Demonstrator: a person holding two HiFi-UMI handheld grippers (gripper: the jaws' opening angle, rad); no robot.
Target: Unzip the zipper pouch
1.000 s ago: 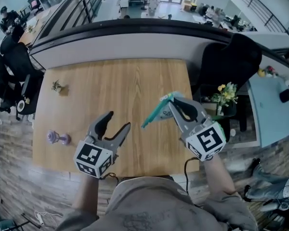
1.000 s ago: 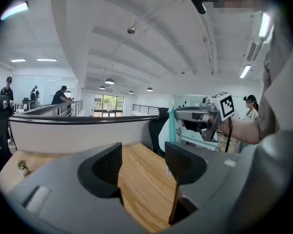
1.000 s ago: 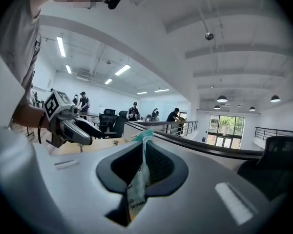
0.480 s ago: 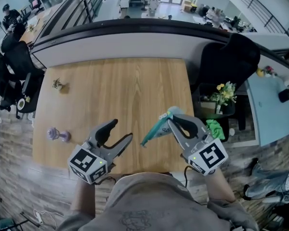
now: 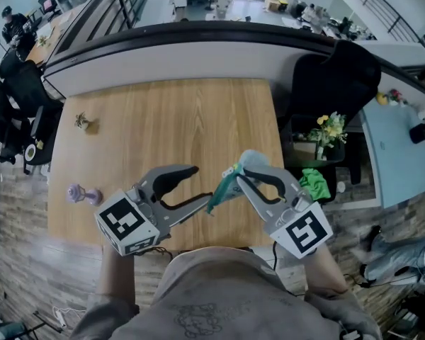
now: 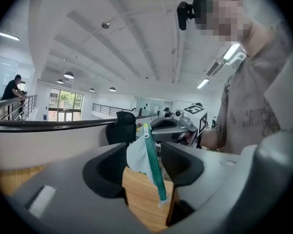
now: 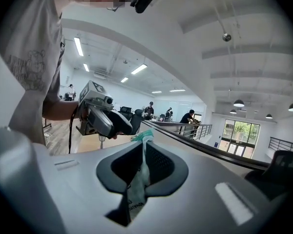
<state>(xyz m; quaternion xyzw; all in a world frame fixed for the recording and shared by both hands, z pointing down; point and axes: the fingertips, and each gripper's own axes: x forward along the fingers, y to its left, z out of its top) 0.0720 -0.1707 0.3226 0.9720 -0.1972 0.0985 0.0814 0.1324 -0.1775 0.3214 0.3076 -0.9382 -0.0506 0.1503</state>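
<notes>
Setting up to unzip: right claw (image 7: pixel 142 151) grips the pouch (image 5: pixel 227 185), while the left claw (image 6: pixel 144 152), jaws apart around the zipper (image 6: pixel 155 172), probably needs to pinch its pull (image 6: pixel 145 129) next.

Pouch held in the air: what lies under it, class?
Under the pouch, clamped in the right gripper, lies the wooden table. The spot directly beneath is covered by the pouch in the head view.

Lost most of the zipper pouch (image 5: pixel 223 188) behind the right gripper (image 5: pixel 239 173) in the head view. Could not read the print low on the pouch in the right gripper view. Could not tell whether the left gripper (image 5: pixel 202 186) touched the pouch's end. Could not identify the small purple thing (image 5: pixel 76 193) on the table (image 5: pixel 163 119).
</notes>
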